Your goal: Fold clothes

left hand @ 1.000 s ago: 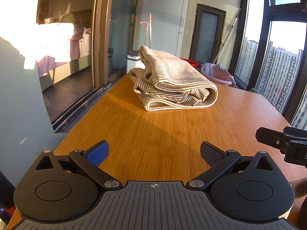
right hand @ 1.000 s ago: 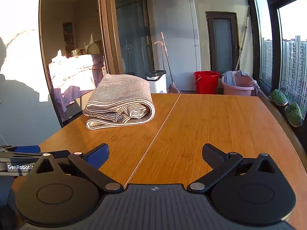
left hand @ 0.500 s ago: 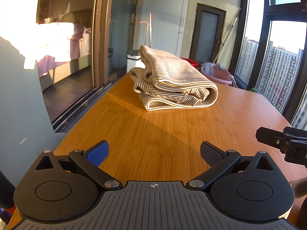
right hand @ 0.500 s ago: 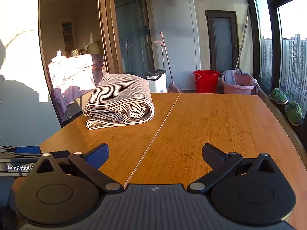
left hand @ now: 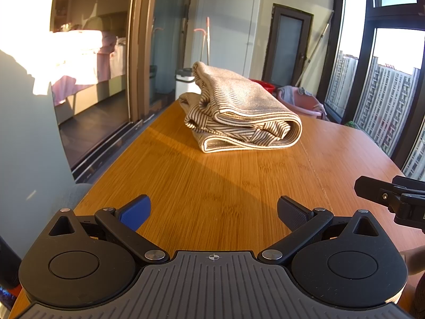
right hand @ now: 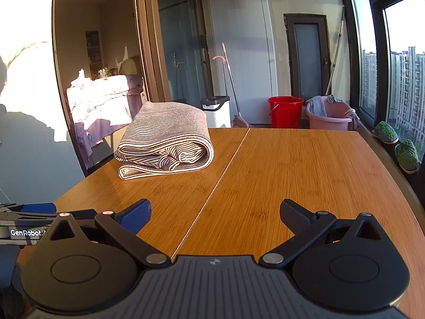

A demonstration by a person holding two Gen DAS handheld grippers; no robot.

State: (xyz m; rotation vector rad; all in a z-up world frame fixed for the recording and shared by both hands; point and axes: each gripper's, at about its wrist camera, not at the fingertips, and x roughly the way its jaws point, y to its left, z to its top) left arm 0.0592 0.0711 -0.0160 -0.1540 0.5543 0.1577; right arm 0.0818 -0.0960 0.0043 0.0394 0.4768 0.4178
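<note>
Striped garment (left hand: 243, 114), folded into a thick bundle, lies on the far left part of the wooden table (left hand: 212, 180), well ahead of both tools. The left gripper (left hand: 213, 210) and right gripper (right hand: 215, 211) hover low over the near edge, side by side, jaws spread wide, holding nothing.

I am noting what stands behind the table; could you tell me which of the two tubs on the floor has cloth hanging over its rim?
The pink basin, right of the red bucket, has grey cloth draped over its rim; the bucket's rim is bare.
</note>
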